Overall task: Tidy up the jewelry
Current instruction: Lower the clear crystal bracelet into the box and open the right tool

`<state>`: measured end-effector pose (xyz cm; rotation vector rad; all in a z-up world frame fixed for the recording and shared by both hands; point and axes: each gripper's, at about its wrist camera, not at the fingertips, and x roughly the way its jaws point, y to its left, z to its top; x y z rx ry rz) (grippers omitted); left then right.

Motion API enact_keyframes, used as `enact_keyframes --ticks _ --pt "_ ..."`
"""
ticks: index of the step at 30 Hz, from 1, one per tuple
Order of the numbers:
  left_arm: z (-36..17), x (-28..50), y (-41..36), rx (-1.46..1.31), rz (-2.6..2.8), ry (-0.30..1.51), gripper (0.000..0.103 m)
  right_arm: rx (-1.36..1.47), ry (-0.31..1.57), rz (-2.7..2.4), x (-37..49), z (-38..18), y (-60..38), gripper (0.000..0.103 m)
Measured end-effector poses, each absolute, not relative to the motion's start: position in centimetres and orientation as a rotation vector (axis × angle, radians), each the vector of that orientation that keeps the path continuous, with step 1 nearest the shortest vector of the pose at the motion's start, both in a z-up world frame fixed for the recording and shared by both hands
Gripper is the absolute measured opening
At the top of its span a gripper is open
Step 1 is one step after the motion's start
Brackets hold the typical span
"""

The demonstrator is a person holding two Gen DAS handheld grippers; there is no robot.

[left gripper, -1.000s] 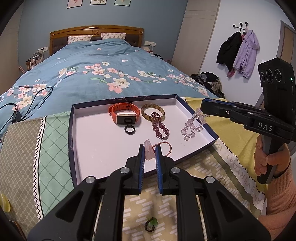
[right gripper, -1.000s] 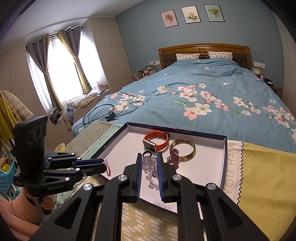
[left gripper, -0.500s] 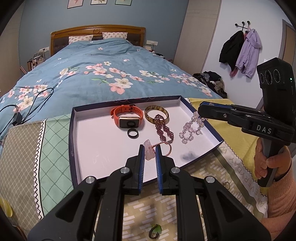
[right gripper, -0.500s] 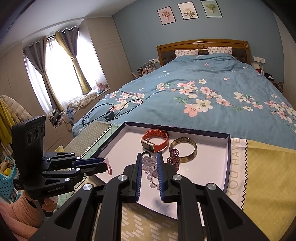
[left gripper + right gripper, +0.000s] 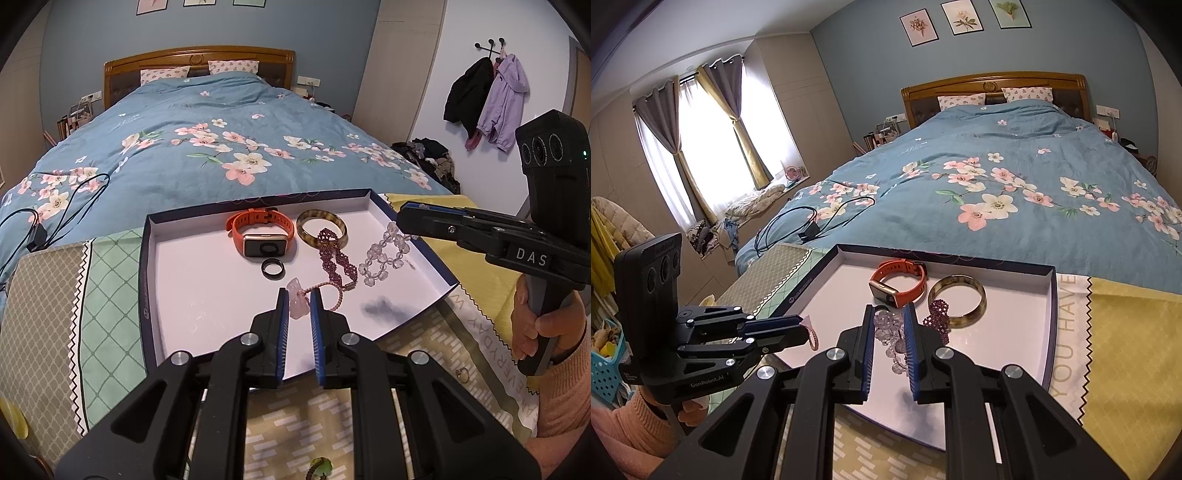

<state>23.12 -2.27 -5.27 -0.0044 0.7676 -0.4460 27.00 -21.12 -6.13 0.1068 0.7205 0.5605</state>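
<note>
Pink stone bracelet [image 5: 300, 301] pinched in left tool [image 5: 299, 308] — right tool [image 5: 890, 326] apparently clamps clear beads [image 5: 886, 325] over tray [image 5: 177, 280].

- The left half of the tray [image 5: 177, 280] floor lies bare, with open room above it.
- The right half is crowded: watch [image 5: 263, 236], black ring [image 5: 273, 267], bangle [image 5: 321, 228] and purple bead chain [image 5: 334, 258] sit close together.
- The tray's low wall rings everything.
- A green ring [image 5: 320, 467] lies on the cloth [image 5: 277, 443] near the tray's front wall.

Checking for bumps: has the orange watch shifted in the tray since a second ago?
No. The orange watch sits as before, beside the bangle, behind the black ring.
</note>
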Motion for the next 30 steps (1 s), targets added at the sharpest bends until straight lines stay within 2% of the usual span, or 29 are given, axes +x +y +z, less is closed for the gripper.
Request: enact_keyframes --ticks 30 --pt "-6.3 25.6 -2.7 0.013 -0.424 0.800 0.012 0.146 0.760 0.570 28.9 -7.3 -20.6 0.014"
